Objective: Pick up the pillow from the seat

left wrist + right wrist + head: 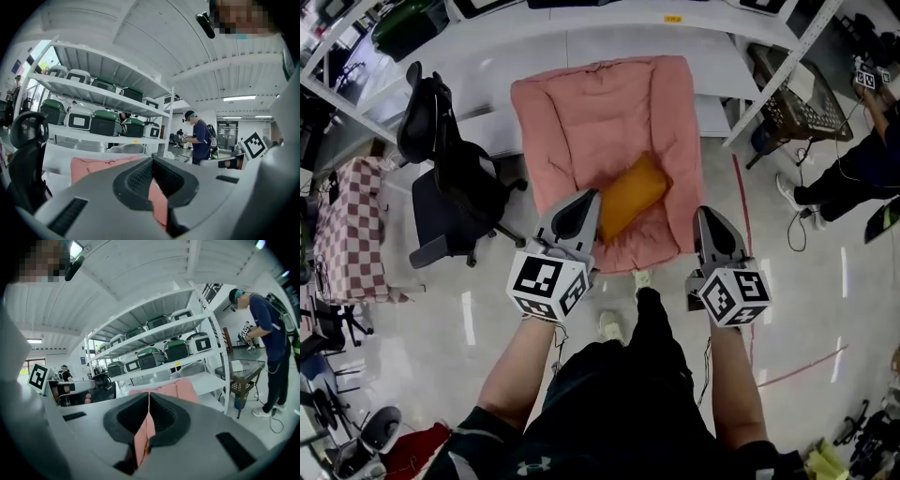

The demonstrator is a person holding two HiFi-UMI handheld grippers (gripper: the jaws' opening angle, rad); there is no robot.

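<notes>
Approach phase, I'd say: big pink padded armchair seat (581,112) holds the orange rectangular fabric pillow (630,195) on its cushion, left gripper (584,208) and right gripper (711,221) both clenched empty near it; next needs jaws parted, then a reach onto the pillow.

A glossy pale floor (469,319) is seen, crossed by a thin red line (797,370). A pink padded seat (572,112) is set on it, backed against a white rack (609,19). An orange pillow (630,195) is laid aslant on the seat's cushion, toward the front right. A black office chair (450,178) is stood just left of the seat, with a checked chair (347,230) further left. A dark wire table (811,103) is placed to the right. Green and white cases (105,123) are lined in rows along the rack's shelves (93,93).
</notes>
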